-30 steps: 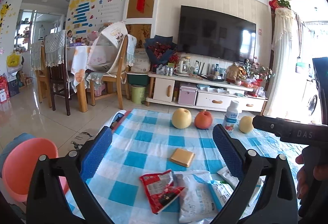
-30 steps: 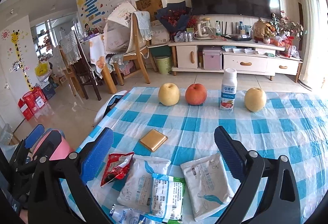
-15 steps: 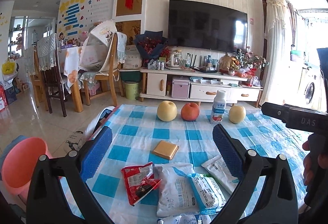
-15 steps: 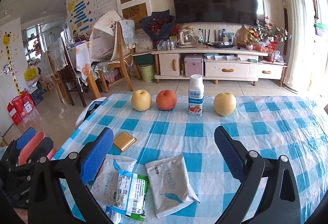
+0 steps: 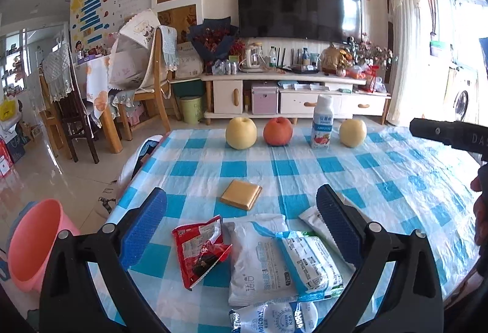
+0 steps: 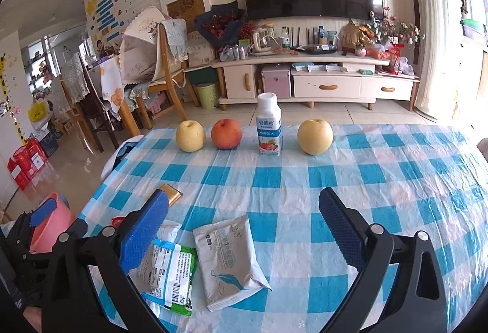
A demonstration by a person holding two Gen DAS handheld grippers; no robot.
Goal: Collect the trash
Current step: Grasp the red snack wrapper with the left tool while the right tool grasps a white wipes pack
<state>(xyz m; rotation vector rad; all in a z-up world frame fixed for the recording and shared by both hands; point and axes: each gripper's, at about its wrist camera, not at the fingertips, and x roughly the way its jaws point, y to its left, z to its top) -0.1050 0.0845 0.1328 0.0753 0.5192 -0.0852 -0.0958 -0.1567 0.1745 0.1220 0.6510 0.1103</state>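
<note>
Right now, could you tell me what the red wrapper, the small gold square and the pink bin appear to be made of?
Red wrapper: thin glossy plastic film, judging by its crinkles, torn open edge and highlights.
Gold square: probably foil-wrapped or metallic-coated card; it has a smooth satin sheen and flat bevelled edges, but the look leaves that open.
Pink bin: moulded plastic, matte, with a uniform colour and a smooth rounded rim.

Left tool and right tool both agape, empty.

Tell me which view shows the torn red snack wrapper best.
The left wrist view: the red snack wrapper lies whole and unobstructed between the open fingers. In the right wrist view only a red sliver shows, hidden behind that gripper's left finger.
</note>
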